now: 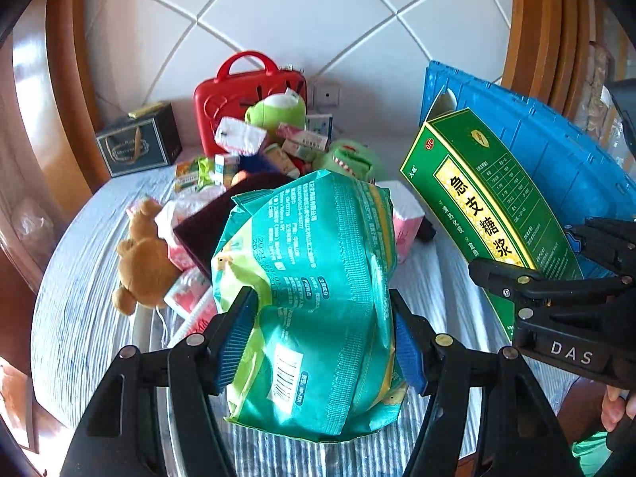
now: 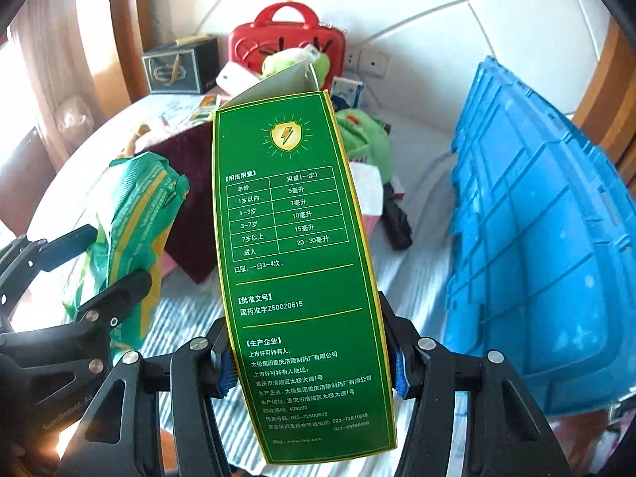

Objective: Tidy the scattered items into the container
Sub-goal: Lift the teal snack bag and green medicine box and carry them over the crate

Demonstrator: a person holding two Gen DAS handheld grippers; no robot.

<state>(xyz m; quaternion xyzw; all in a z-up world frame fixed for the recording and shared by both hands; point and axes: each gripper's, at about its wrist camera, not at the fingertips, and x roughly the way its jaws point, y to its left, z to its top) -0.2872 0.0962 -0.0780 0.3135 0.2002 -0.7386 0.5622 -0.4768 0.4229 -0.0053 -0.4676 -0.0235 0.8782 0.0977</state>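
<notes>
My left gripper point(image 1: 324, 338) is shut on a teal and green soft pack point(image 1: 314, 298), lifted above the striped cloth; the same pack point(image 2: 131, 238) shows at the left of the right wrist view. My right gripper point(image 2: 312, 369) is shut on a tall green medicine box point(image 2: 298, 258) with its top flap open, also held in the air. That box point(image 1: 489, 206) appears at the right of the left wrist view with the right gripper point(image 1: 556, 278) around it. The blue plastic crate point(image 2: 536, 238) stands to the right, its ribbed wall facing me.
A heap of items lies behind: a brown teddy bear point(image 1: 139, 254), green plush toys point(image 1: 278, 107), small boxes, a maroon cloth point(image 1: 210, 218), a pink pack point(image 1: 405, 226). A red case point(image 1: 246, 99) and a dark gift box point(image 1: 139, 145) stand at the tiled wall. Wooden frames flank both sides.
</notes>
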